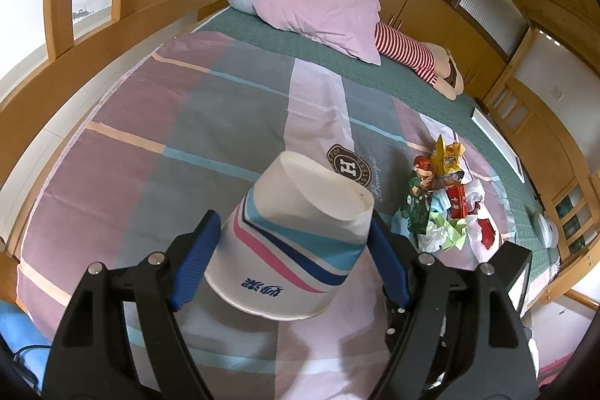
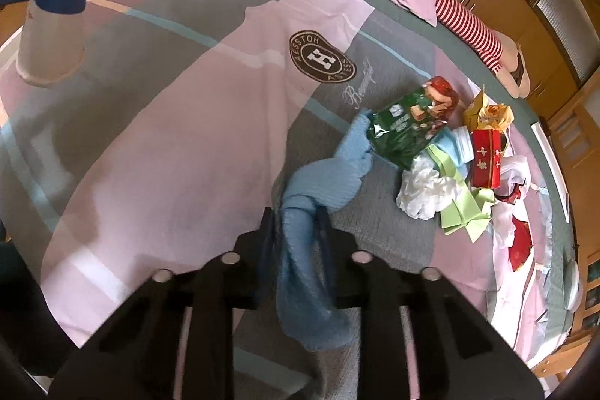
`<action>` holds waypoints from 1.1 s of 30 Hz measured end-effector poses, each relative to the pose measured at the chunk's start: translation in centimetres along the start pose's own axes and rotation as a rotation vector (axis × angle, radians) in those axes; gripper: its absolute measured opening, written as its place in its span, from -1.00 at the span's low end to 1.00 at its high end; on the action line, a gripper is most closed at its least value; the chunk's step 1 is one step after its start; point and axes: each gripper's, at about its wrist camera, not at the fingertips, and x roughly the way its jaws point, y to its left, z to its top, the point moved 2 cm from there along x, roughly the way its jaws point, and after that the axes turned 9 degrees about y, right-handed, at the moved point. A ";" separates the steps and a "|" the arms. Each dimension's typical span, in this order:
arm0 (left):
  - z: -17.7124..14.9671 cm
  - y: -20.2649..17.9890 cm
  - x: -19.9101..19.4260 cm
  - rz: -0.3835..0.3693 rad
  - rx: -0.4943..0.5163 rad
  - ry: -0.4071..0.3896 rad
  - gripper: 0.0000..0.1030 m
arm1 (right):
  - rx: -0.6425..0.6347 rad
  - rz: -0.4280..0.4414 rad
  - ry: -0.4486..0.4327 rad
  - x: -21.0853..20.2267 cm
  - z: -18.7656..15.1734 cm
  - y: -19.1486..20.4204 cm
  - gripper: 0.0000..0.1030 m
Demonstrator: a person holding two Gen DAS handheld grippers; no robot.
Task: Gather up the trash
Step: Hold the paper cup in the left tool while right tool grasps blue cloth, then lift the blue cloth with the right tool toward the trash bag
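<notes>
Left jaws wide around paper tub [image 1: 296, 238]; right jaws tight on blue cloth [image 2: 318, 197].

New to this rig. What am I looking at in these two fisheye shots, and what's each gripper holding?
There is no robot arm: a person carries a two-finger gripper in each hand, with a fisheye camera on each looking along the fingers. In the left wrist view, the left gripper holds a white paper bucket with blue and pink stripes between its blue pads, above a bed with a patchwork sheet. In the right wrist view, the right gripper is shut on a crumpled light-blue cloth or tissue. Beyond it lies a trash pile: green snack bag, red box, white tissue, green paper.
</notes>
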 end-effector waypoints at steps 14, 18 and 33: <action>-0.3 0.4 -0.1 0.044 0.004 -0.008 0.51 | 0.084 0.167 -0.188 -9.1 -1.7 -2.1 -0.90; -0.6 0.3 0.0 0.050 0.009 -0.002 0.51 | 0.142 0.217 -0.221 -11.0 -2.8 -3.8 -0.92; -0.7 0.0 0.2 0.053 0.021 0.005 0.51 | 0.158 0.295 -0.027 -5.5 -5.0 -3.6 -0.32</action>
